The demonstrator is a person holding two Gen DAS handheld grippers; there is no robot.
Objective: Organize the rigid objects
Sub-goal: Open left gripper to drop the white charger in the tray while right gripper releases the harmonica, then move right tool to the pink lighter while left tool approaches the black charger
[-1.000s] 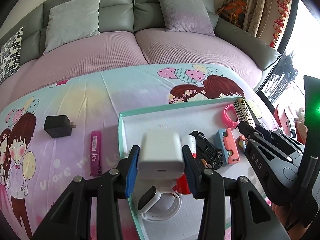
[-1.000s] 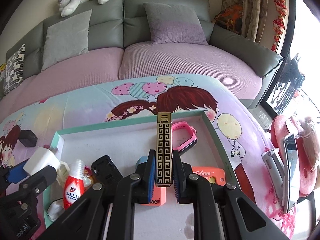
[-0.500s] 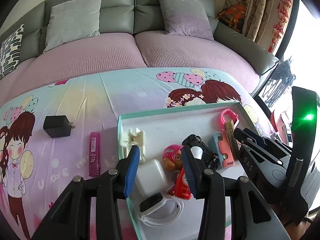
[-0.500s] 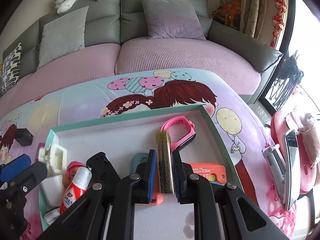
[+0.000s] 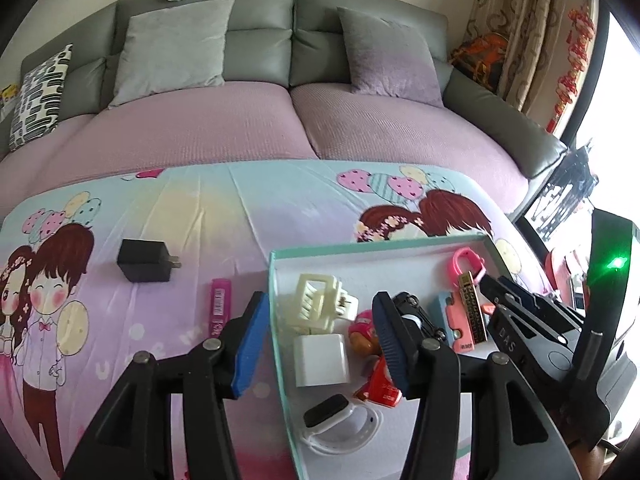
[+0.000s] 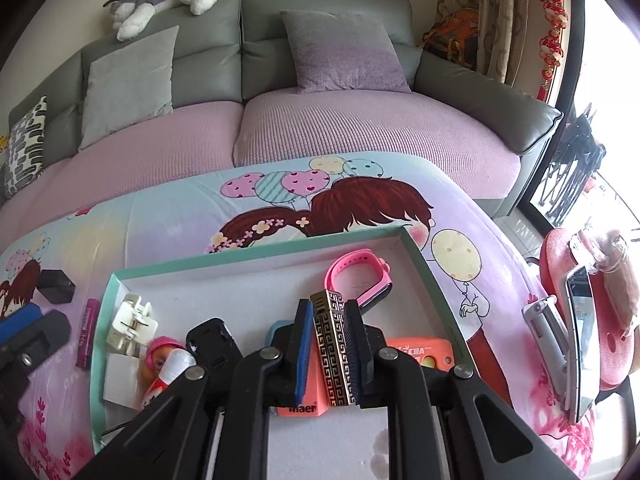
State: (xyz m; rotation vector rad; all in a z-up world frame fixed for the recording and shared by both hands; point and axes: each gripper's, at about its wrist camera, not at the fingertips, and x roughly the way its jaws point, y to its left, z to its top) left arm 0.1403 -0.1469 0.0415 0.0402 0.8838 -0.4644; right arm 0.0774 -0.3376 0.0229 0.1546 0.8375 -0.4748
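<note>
the letters "das" stand in raised relief on the black body of the right gripper (image 5: 516, 334) as the left wrist view shows it. the orange-pink block (image 6: 304, 400) under the right gripper's jaws carries "maer" in dark letters on its near edge; in the left wrist view the same word is too small to make out. the orange card (image 6: 420, 354) in the tray reads "cha", the start of the word hidden. print on the magenta tube (image 5: 219, 306) is illegible.
</note>
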